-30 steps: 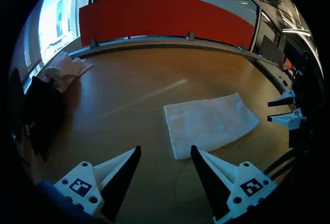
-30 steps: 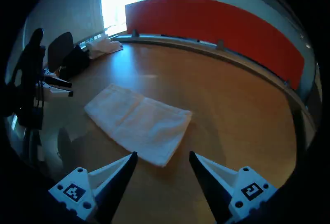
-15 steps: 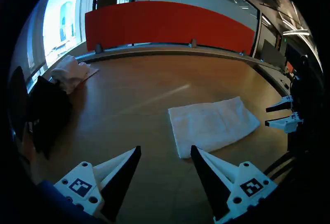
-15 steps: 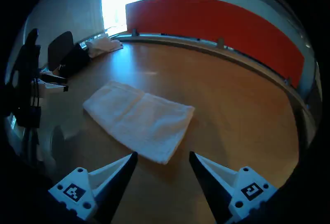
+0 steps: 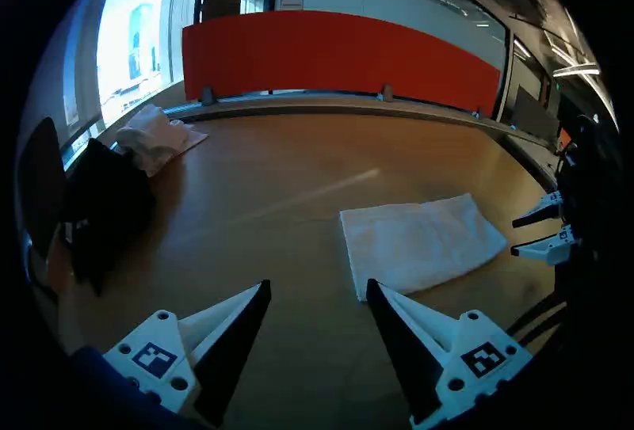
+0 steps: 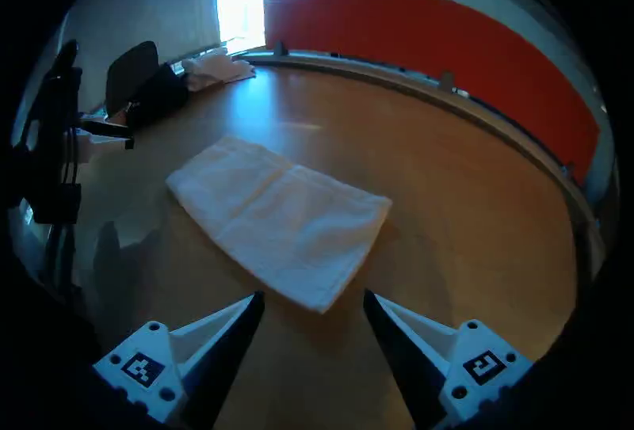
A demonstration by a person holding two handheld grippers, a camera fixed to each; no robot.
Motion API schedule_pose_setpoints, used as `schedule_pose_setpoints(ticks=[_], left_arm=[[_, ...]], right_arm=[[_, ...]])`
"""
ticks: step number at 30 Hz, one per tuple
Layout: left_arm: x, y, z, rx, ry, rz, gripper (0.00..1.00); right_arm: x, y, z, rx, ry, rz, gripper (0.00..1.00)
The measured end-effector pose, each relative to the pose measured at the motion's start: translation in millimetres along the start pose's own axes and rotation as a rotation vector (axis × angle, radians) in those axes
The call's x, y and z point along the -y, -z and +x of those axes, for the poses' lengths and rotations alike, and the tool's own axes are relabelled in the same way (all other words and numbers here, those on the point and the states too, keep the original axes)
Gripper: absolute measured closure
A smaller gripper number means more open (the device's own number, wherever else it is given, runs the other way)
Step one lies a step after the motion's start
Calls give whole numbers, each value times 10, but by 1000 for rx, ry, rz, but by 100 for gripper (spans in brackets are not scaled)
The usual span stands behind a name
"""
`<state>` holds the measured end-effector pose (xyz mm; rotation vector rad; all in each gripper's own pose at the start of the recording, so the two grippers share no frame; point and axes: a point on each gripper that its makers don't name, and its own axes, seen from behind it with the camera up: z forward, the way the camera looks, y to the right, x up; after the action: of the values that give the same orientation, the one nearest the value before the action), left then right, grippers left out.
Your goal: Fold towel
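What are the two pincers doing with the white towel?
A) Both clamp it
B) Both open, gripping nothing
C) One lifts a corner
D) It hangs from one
B: the towel lies flat on the table; the left gripper and right gripper both stand open, holding nothing.

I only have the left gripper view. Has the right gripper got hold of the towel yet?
Observer: No. In the right gripper view the right gripper is open. The towel's near corner sits in the gap between its fingers, not pinched.
Operator: Is the towel lying flat at that end?
Observer: Yes, it lies flat on the table. From that side a crease shows across its middle.
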<state>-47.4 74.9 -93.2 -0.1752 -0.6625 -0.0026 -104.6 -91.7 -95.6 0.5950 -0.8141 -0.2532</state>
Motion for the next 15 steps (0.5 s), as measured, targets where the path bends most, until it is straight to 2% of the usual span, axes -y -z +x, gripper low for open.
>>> schedule_pose_setpoints(ticks=[10, 15], left_arm=[[127, 95, -68, -5, 14, 28, 11], [166, 143, -110, -5, 16, 36, 11]], right_arm=[[-25, -95, -96, 45, 79, 40, 6], [0, -143, -137, 76, 105, 69, 17]])
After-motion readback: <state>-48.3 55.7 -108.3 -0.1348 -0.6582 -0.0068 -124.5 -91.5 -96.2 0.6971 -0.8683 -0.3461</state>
